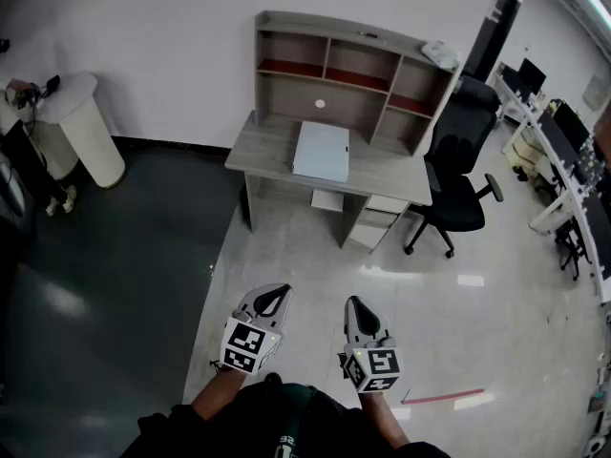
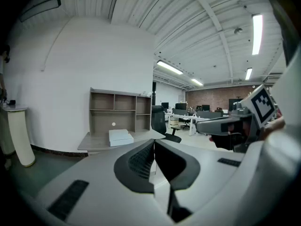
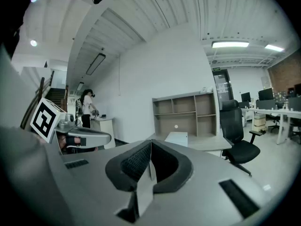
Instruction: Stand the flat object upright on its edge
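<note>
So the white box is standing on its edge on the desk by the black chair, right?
No, the white box lies flat on the desk, not on its edge. The head view shows it. The black chair is beside the desk.

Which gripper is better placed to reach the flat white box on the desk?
Right, marginally: the right gripper points nearer the flat white box than the left gripper. Both are shut, empty and far from the desk.

box point(image 1: 321, 151): white | desk point(image 1: 267, 147): grey wood-grain | hutch point(image 1: 286, 98): grey, red shelves | chair point(image 1: 458, 198): black | floor point(image 1: 305, 256): pale tiles, dark grey at left | tape point(image 1: 444, 397): red | left gripper point(image 1: 278, 296), right gripper point(image 1: 352, 302): grey, black-and-white marker squares
</note>
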Demonstrator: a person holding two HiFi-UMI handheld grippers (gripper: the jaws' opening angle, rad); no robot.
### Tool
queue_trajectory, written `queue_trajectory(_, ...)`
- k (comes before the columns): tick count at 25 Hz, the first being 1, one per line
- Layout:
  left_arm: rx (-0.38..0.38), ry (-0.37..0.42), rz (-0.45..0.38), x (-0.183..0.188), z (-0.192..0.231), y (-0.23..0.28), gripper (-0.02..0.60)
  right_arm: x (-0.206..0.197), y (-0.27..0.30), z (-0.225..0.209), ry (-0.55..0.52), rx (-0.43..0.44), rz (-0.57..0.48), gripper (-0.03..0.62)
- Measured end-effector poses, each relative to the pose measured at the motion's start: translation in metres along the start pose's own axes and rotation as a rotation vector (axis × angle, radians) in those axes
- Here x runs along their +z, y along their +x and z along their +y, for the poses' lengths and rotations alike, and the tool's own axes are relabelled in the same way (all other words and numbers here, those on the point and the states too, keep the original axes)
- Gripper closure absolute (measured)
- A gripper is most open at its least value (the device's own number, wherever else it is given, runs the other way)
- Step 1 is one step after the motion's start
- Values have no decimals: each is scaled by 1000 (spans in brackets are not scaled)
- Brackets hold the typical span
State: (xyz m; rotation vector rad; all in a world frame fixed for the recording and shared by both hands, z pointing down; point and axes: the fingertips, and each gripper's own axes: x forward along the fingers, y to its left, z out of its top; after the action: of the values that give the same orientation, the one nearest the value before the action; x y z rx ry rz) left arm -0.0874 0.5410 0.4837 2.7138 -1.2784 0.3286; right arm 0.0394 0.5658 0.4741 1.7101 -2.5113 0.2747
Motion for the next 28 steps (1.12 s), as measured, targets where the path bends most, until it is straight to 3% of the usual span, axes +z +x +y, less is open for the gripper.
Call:
queue_trajectory(3, -5, 3, -1, -3, -3, -5, 569, 4, -7, 3, 20, 29, -43, 559)
queue_trajectory(8, -36, 0, 10, -8, -8, -5, 571, 0, -12, -1, 29, -3, -59, 559)
queue_trajectory(28, -41, -13, 14, -14, -2, -7, 571, -5, -8, 8, 35, 21, -37, 559)
